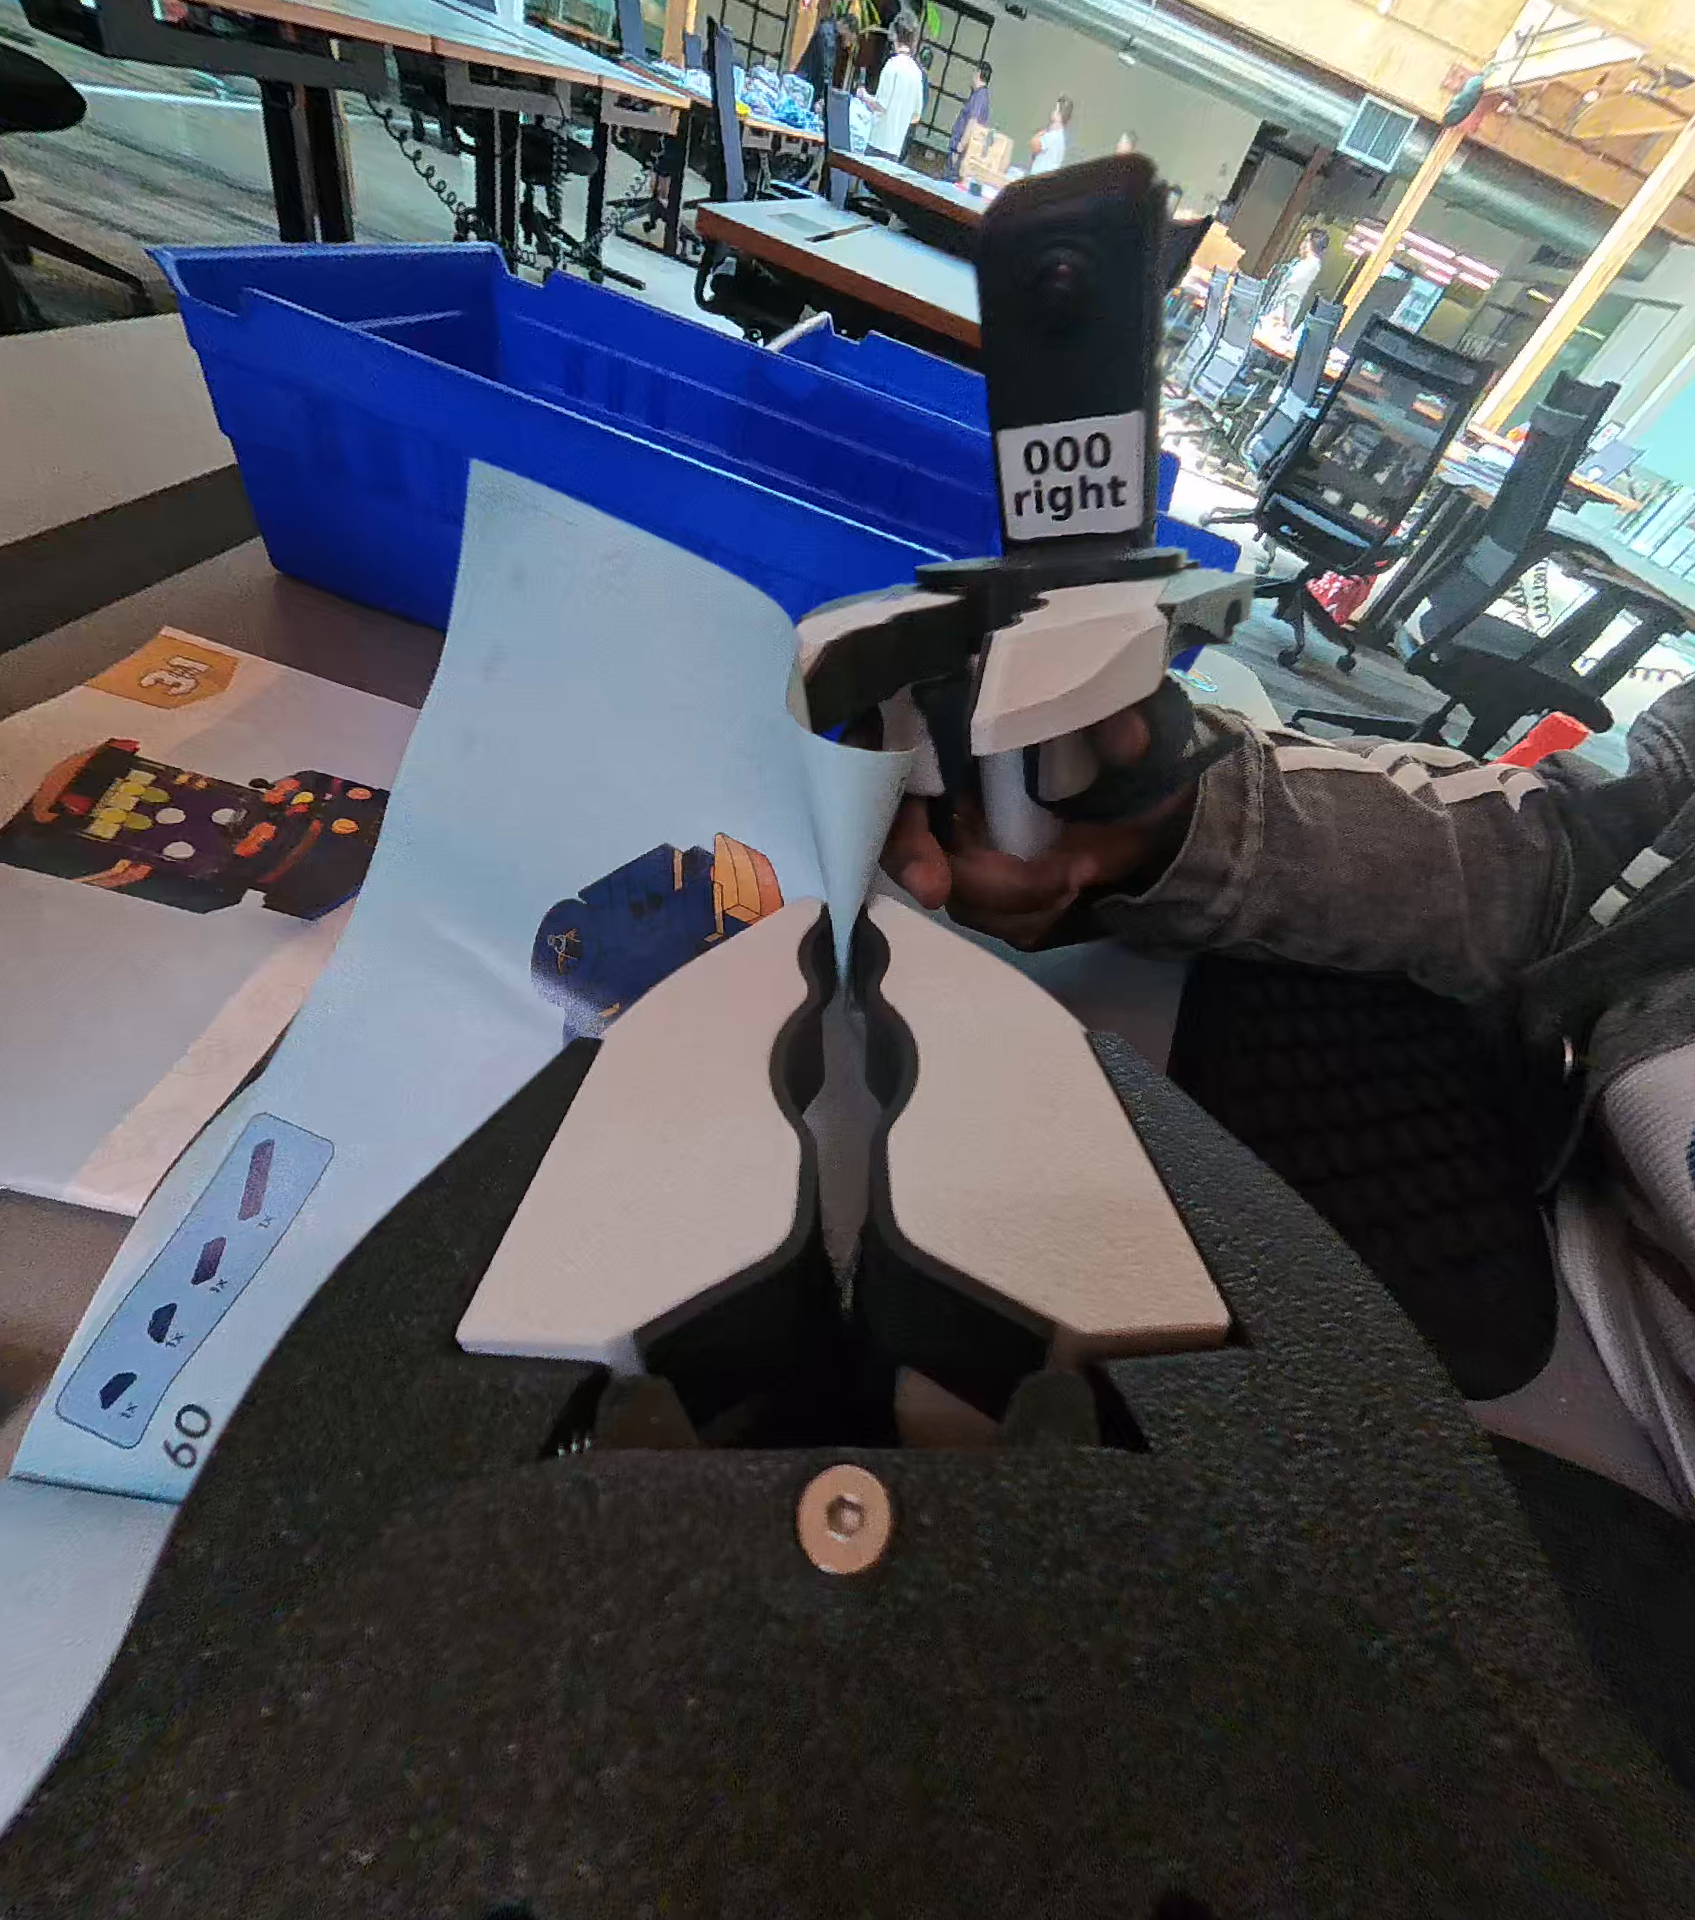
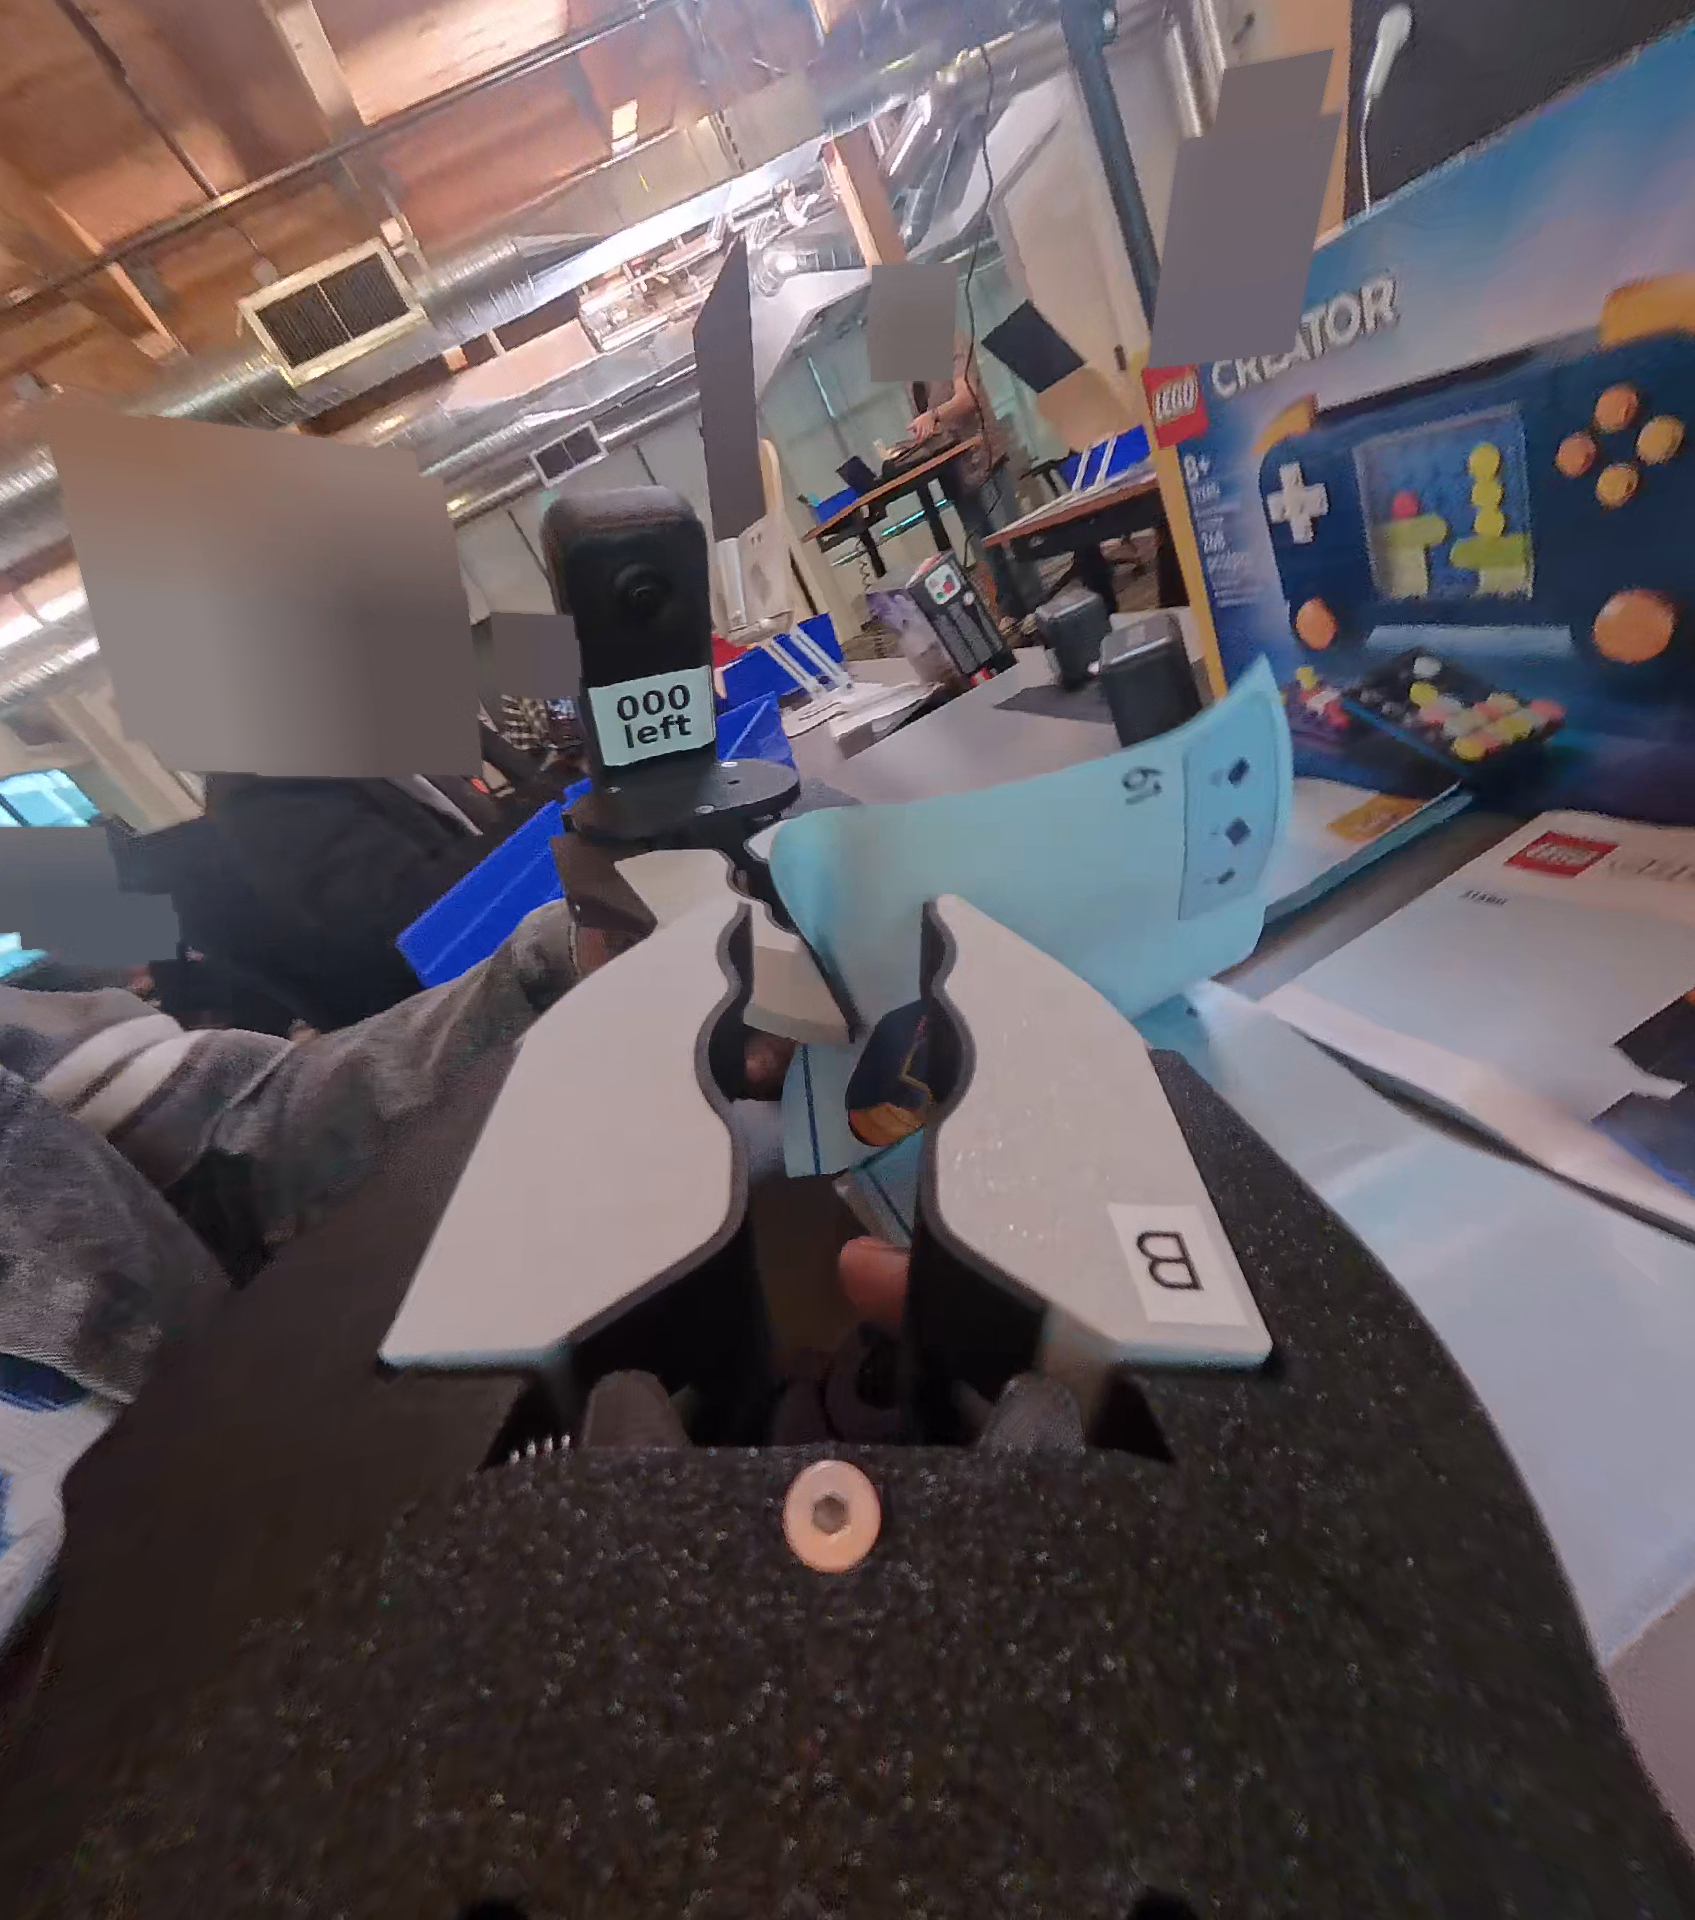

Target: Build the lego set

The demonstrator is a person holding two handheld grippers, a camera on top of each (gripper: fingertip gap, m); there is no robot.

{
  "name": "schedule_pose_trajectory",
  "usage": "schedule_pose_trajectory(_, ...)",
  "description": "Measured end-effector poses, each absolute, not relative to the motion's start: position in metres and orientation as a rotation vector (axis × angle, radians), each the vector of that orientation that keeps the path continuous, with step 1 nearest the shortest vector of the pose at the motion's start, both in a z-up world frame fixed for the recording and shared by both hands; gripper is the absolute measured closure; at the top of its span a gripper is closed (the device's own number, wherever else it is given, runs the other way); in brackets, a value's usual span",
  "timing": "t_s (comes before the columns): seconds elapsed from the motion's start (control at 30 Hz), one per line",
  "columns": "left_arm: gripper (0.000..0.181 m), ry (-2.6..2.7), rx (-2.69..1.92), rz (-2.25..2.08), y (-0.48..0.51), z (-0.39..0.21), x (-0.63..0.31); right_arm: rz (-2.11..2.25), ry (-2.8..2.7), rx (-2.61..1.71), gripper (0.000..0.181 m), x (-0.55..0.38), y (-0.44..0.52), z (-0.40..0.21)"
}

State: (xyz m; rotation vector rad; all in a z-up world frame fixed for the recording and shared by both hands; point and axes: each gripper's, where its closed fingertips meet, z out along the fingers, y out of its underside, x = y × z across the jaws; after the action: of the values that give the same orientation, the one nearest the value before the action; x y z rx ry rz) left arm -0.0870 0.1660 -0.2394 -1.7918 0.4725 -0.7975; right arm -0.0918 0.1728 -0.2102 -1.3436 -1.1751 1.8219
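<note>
- Pale-blue paper, one leaf of the instruction booklet (image 1: 604,727), is being pinched between the fingers of the left gripper (image 1: 845,925); they are pressing together on the leaf's edge, so the sheet is curling up off the table (image 1: 43,416) instead of lying flat.
- From the left wrist view, the right gripper (image 1: 853,727) is sitting at about one o'clock, just beyond the left one, touching the same leaf near its top edge. I judge it is there to steady or peel the page while the other turns it.
- In its own view the right gripper's (image 2: 838,914) fingers are standing apart, with the page's printed picture showing in the gap; nothing is being clamped, though the paper is lying against one finger.
- A second booklet (image 2: 1508,966) is lying flat on the table at about three o'clock in the right wrist view, closed, with the set's box (image 2: 1508,499) standing upright behind it at two o'clock, probably propped there as a reference for the finished model.
- A blue bin (image 1: 562,416) is sitting at eleven to twelve o'clock in the left wrist view, behind the raised page; its contents are hidden, so I cannot tell whether the bricks are inside.
- No loose bricks are showing anywhere, so building seems not yet begun here: the step in hand looks like finding the right page.
</note>
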Motion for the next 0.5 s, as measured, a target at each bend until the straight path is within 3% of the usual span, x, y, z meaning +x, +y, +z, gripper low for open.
schedule_pose_trajectory(0.23, 0.178, 0.499, -1.814, -0.769, 0.165, -0.242, -0.085, 1.574, -1.305, -1.221, 0.165, -0.097, 0.158, -0.211)
schedule_pose_trajectory(0.3, 0.174, 0.531, -1.832, -0.719, 0.164, -0.245, -0.083, 1.557, -1.293, -1.182, 0.181, -0.098, 0.155, -0.207)
schedule_pose_trajectory(0.43, 0.112, 0.561, -1.884, -0.461, 0.161, -0.246, -0.089, 1.484, -1.222, -1.148, 0.181, -0.096, 0.162, -0.189)
schedule_pose_trajectory(0.5, 0.102, 0.510, -1.860, -0.225, 0.155, -0.237, -0.105, 1.522, -1.200, -1.135, 0.181, -0.100, 0.160, -0.174)
